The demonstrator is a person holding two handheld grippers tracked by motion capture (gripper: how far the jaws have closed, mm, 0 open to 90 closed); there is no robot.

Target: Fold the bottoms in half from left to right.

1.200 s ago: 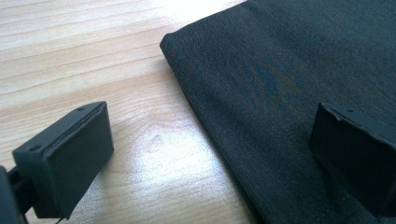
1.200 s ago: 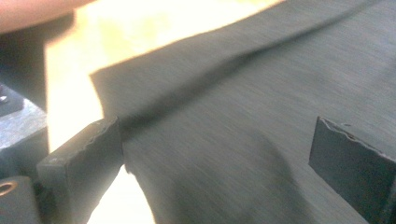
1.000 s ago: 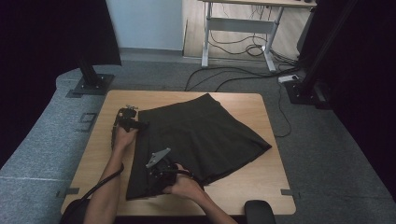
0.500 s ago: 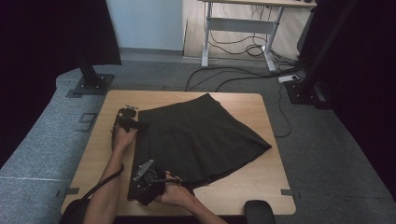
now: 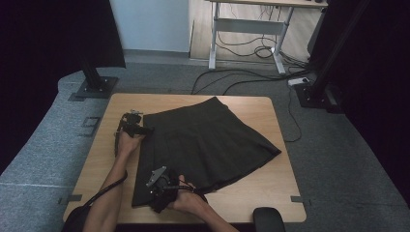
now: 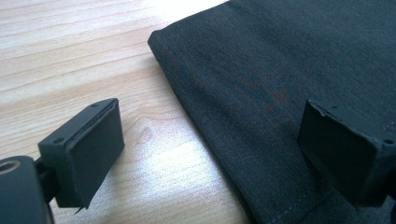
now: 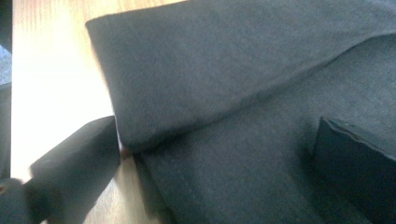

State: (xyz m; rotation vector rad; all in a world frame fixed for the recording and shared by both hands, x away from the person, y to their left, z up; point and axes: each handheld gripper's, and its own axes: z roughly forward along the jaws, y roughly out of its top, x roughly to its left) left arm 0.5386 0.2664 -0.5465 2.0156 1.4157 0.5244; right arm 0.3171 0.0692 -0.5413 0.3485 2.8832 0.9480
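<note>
Grey carpet surrounds a wooden table [image 5: 96,154] on which a black skirt [image 5: 208,140] is spread flat. At its far left corner the left gripper [image 5: 143,129] is held spread, straddling the edge. At the near left corner the right gripper [image 5: 155,193], jaws just widened, straddles a folded edge, apparently ready for a grasp.

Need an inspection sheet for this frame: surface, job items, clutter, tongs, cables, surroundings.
Surface: wooden table, bare around the garment.
Job's things: black skirt spread flat; one edge folded over at the near left corner.
Clutter: nothing seen.
Grippers: left tongs open at the skirt's far left corner, one jaw over wood, one over cloth; right tongs open, straddling the folded near edge, nothing clamped.
Cables: gripper cable trails along the left forearm; floor cables beyond the table.
Surroundings: grey carpet, desk frame, black stand base.
</note>
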